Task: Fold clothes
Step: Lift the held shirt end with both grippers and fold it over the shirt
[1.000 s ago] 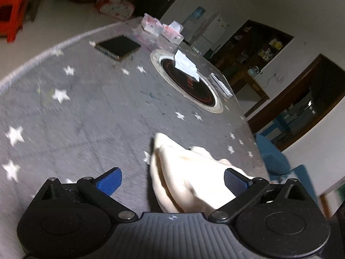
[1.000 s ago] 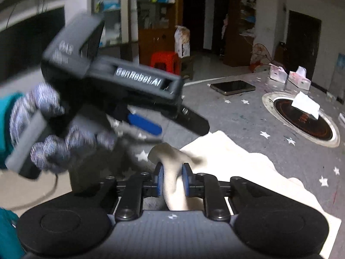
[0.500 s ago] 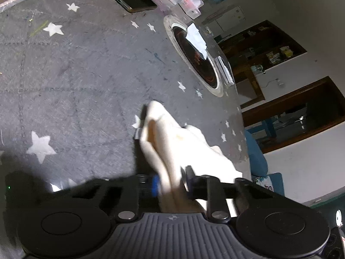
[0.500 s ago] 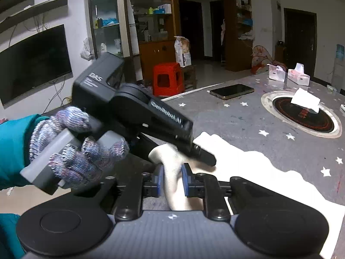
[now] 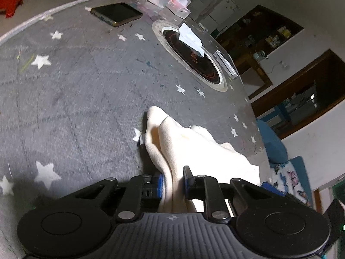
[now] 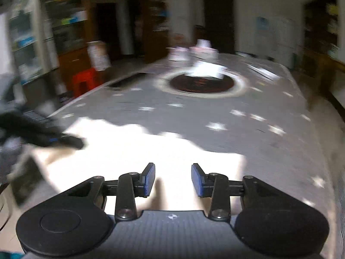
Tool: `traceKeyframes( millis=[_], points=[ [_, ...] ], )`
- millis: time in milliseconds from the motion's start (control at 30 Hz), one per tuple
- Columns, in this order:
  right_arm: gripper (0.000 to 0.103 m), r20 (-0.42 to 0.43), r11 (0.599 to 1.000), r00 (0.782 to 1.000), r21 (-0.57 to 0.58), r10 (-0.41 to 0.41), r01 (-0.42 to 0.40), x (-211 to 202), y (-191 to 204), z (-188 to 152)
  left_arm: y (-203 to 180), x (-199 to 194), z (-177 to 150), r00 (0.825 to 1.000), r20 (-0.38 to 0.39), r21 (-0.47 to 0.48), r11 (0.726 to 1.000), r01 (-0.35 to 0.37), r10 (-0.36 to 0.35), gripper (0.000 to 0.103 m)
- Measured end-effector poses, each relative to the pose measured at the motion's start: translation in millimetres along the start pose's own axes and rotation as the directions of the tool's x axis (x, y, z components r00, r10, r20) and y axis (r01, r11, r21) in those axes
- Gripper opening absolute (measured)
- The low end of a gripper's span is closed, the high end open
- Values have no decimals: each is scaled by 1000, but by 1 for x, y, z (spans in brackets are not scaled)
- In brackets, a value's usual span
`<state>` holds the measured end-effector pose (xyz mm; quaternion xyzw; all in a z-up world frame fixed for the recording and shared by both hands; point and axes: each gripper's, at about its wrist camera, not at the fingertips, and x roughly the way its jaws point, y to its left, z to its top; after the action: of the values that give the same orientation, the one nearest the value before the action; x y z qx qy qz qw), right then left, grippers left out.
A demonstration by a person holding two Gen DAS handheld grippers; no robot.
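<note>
**Cloth pinched on one side, let go on the other**

Cloth, cream-white and soft, lies bunched on the grey star-printed table cover, near the table's edge on the person's side. The left gripper has its blue pads pressed together on a raised fold of that cloth, the fabric standing up between them in a thick double layer and running forward to a rounded tip that rests on the cover. The rest of the garment spreads away to the right of the pinch.

The right gripper hangs over the broad white part of the same cloth. Its jaws are opening, the blue pads apart with nothing squeezed between them; only the bright fabric shows below the gap. This view is smeared with motion blur, so fine detail is lost. At its left edge the other gripper shows as a dark shape reaching onto the cloth's corner, with a blurred gloved hand behind it.

Further along the table sit a round inset hob with a white tissue lying on it, a dark phone flat near the far rim, and two pinkish tissue boxes side by side beyond it. A red stool stands on the floor past the table.
</note>
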<state>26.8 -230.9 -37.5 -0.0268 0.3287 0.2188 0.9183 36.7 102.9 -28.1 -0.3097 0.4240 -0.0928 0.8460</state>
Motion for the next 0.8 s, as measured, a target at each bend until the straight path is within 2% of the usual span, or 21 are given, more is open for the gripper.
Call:
traceKeyframes(
  millis=[67,200,367,400,533,800],
  points=[
    [37,-3,998,999,50,-34,34,4,-19,-2,-3,1,1,1000,-1,19,1000,-13,13,20],
    [37,-23,992,999,118,-49,51,14,-39,-5,-9,2,4,999,0,58,997,-42,42,20],
    [37,-16,986,1000,166,-18,20,24,-42,-7,-15,6,8,998,4,95,993,-64,64,20],
    [35,-13,986,1000,166,-14,16,25,-41,-7,-16,7,9,998,5,105,992,-70,70,20],
    [15,2,985,1000,173,4,-5,29,-40,-5,-23,10,12,996,15,135,987,-88,87,19],
    [10,67,991,998,132,-22,13,7,-36,6,-50,11,25,996,37,217,972,-87,81,15]
  ],
)
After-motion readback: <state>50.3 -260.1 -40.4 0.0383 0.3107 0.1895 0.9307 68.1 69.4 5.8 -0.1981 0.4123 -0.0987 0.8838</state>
